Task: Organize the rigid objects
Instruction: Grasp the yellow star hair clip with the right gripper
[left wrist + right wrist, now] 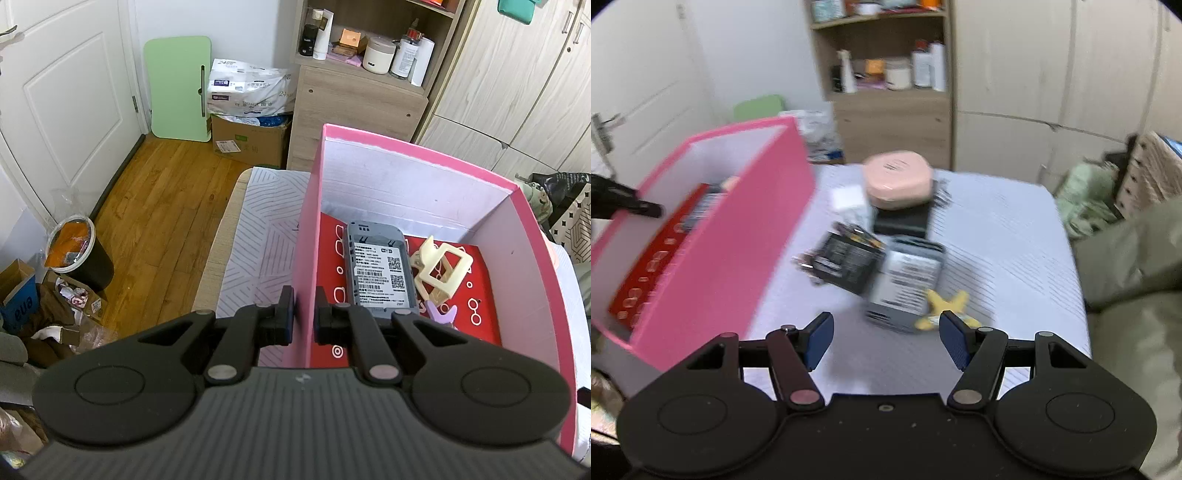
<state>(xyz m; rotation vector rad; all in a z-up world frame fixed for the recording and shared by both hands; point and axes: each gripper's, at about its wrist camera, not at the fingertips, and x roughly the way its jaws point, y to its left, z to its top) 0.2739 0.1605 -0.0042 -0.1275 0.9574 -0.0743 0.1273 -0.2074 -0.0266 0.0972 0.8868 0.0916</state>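
Left gripper clamped on the near-left wall of the pink box, one of the fingers outside the wall, the other inside; right gripper spread wide and holding nothing, hovering above the worktop just right of the box.

Inside the box, on its red patterned floor: grey router lying label-up near the left wall; cream hair clip touching the router's right side; purple clip just in front of the cream one.

Right of the box, on the striped cloth, blurred: black packet nearest the box wall; grey labelled device beside it; yellow star-shaped piece against the device's right corner, directly ahead of the right gripper; black case farther back with a pink round case stacked on it; small white item to their left.

Behind the box: wooden shelf unit crowded with bottles and jars.
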